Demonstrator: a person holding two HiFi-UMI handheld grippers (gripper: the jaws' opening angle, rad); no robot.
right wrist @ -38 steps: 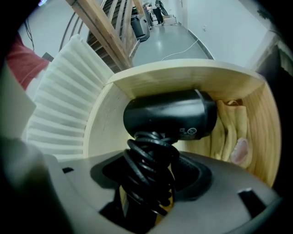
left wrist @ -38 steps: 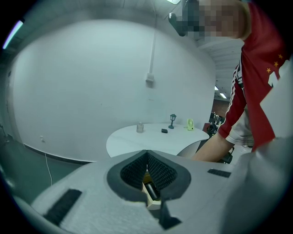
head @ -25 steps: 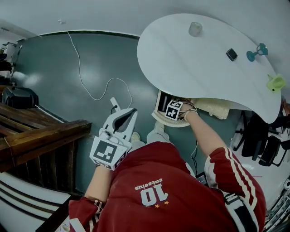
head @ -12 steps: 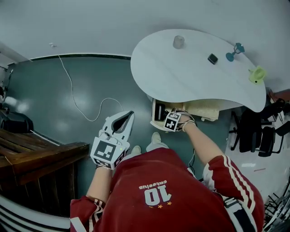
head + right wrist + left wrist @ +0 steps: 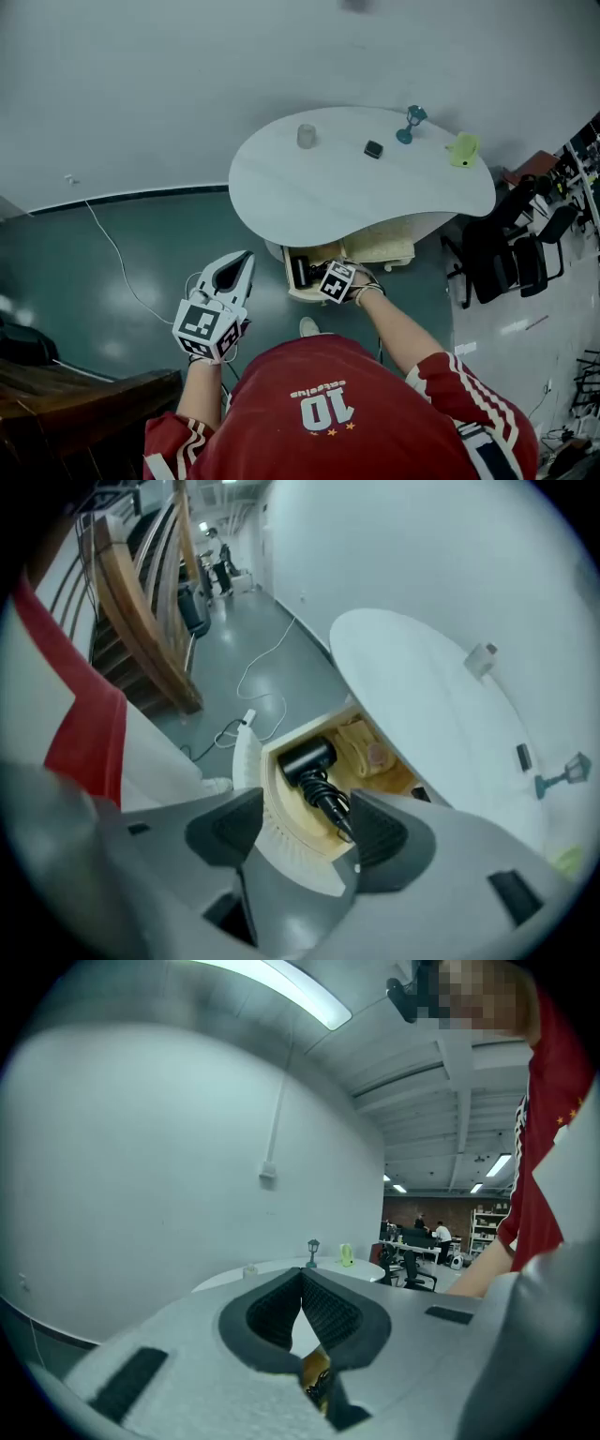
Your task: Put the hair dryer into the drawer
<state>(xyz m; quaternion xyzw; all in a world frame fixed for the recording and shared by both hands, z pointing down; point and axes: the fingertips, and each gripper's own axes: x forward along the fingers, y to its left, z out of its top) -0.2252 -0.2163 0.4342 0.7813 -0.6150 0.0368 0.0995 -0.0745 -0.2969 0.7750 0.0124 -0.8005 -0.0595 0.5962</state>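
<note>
Quick count first: just one hair dryer (image 5: 307, 758), black, lying inside the one open drawer (image 5: 281, 836) tucked under the edge of the white surface (image 5: 309, 183), cord bunched up right next to it. Some beige bundle (image 5: 361, 747) in there too, just beside the dryer, can't tell what exactly. Up on the surface, four small bits, well apart: one clear cup (image 5: 306, 136), one dark little block (image 5: 373, 149), one teal lamp-looking thing (image 5: 410, 123), one yellow-green thing (image 5: 462, 148). Then the right hand-held gripper (image 5: 307, 829), hanging over the drawer with jaws spread wide, gripping nothing, not touching the dryer as far as can be seen; drawer front and cord visible in the gap. And the left hand-held gripper (image 5: 302, 1277), held off to the side over the floor, away from the drawer, jaws pressed together at the tips, nothing between them.
</note>
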